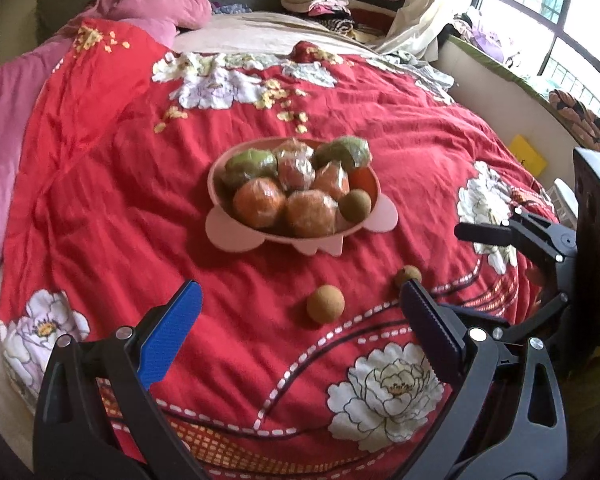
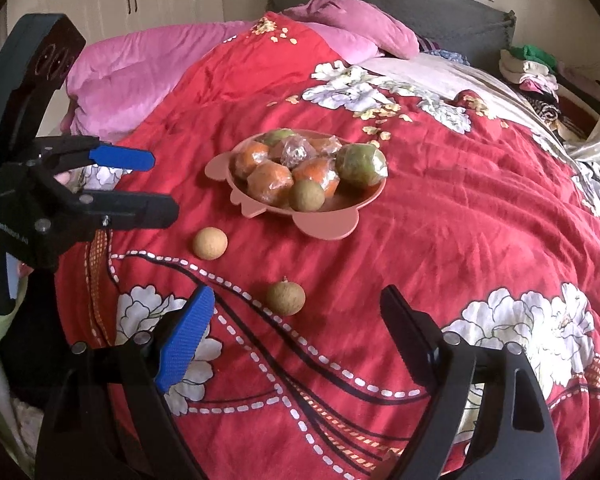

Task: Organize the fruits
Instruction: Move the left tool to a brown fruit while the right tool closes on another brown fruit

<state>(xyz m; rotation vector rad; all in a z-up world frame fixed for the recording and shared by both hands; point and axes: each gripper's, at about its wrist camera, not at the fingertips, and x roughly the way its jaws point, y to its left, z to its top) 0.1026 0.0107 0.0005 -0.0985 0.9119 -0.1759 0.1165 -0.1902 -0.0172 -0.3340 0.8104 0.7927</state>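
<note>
On red bedspread (image 2: pixel 440 220), centre wide-open, empty right tool (image 2: pixel 296 344) over lower-centre longan (image 2: pixel 285 298) before closing gently; left tool (image 1: pixel 300 312) likewise open, empty.

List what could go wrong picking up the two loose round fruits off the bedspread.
1. Both loose fruits, the paler one and the stemmed one, are round and sit on a soft, wrinkled bedspread; a nudge from the open left gripper or right gripper could roll them away.
2. The pink bowl is heaped; the brown fruit at its edge might tumble out.
</note>
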